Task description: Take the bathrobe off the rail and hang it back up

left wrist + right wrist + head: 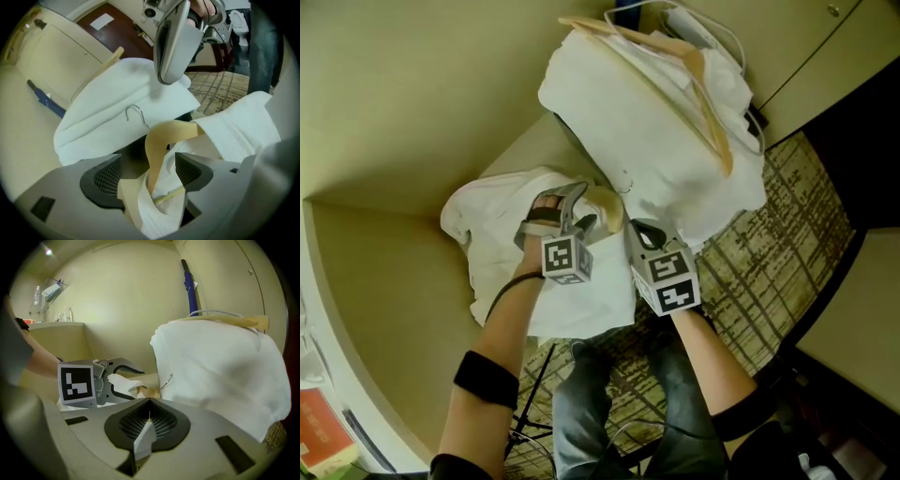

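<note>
A white bathrobe (pixel 520 248) lies bunched at the middle left, draped on a pale wooden hanger (pixel 157 140) with a metal hook (pixel 136 112). My left gripper (pixel 598 208) (pixel 147 171) is shut on that hanger and the robe cloth wrapped round it. Right beside it, my right gripper (pixel 630 225) (pixel 149 401) is shut, a thin fold of white robe cloth (pixel 144 439) pinched between its pads. In the left gripper view the right gripper (pixel 171 47) hangs just above the hanger. The rail is not visible.
A second white robe (pixel 666 131) (pixel 215 366) on a wooden hanger (pixel 698 89) hangs close behind both grippers. Beige walls and a ledge (pixel 534 145) enclose the left side. Cabinet doors (pixel 811 47), patterned carpet (pixel 769 253), a blue rod (pixel 189 287) and the person's legs (pixel 609 403) are nearby.
</note>
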Available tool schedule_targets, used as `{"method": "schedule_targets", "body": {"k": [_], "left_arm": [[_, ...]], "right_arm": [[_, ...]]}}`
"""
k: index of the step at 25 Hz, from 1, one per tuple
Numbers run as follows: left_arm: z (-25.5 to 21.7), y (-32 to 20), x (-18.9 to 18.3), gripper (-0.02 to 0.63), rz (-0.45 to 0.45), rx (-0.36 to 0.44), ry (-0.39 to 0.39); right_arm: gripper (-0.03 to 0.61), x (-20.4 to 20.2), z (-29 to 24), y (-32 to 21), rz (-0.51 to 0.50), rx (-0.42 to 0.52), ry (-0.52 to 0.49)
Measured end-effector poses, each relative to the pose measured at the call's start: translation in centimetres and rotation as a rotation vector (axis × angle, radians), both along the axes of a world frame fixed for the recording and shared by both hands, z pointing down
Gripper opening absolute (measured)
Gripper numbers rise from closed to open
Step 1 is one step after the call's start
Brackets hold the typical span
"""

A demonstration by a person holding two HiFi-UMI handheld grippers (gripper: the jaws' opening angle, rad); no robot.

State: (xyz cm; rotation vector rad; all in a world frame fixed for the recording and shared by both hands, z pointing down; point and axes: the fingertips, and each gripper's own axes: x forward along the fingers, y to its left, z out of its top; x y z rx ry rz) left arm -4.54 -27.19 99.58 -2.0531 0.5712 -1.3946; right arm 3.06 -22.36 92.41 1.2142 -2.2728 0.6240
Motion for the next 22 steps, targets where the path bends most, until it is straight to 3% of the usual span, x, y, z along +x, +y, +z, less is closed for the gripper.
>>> {"method": "schedule_targets", "body": {"k": [6, 13, 14, 15, 16, 22], "left_arm": [[2.4, -1.5, 1.6, 0.354, 0.057, 0.025, -0.007], [3.1, -2.0, 3.7, 0.347, 0.128, 0.055, -0.004], [3.1, -2.0, 3.8, 0.33, 0.139, 0.064, -0.006], [3.1, -2.0, 3.9, 0.256, 0.149, 0.073, -0.009], [3.1, -1.9, 3.9, 0.225, 0.155, 0.078, -0.012], [2.0, -1.5, 3.9, 0.212, 0.125, 0.092, 0.04]], "right_arm": [[0.017, 1.0, 4.0, -0.5, 0.015, 0.006, 0.014], [0.017, 0.5, 3.8, -1.0, 0.021, 0.014, -0.027], [0.017, 0.4, 3.9, -1.0, 0.02, 0.017, -0.029], [0.017, 0.4, 3.9, -1.1, 0.019, 0.02, -0.03], [0.017, 0.3, 4.0, -1.1, 0.02, 0.022, -0.033], [0.017, 0.3, 3.8, -0.9, 0.033, 0.032, -0.037]]}}
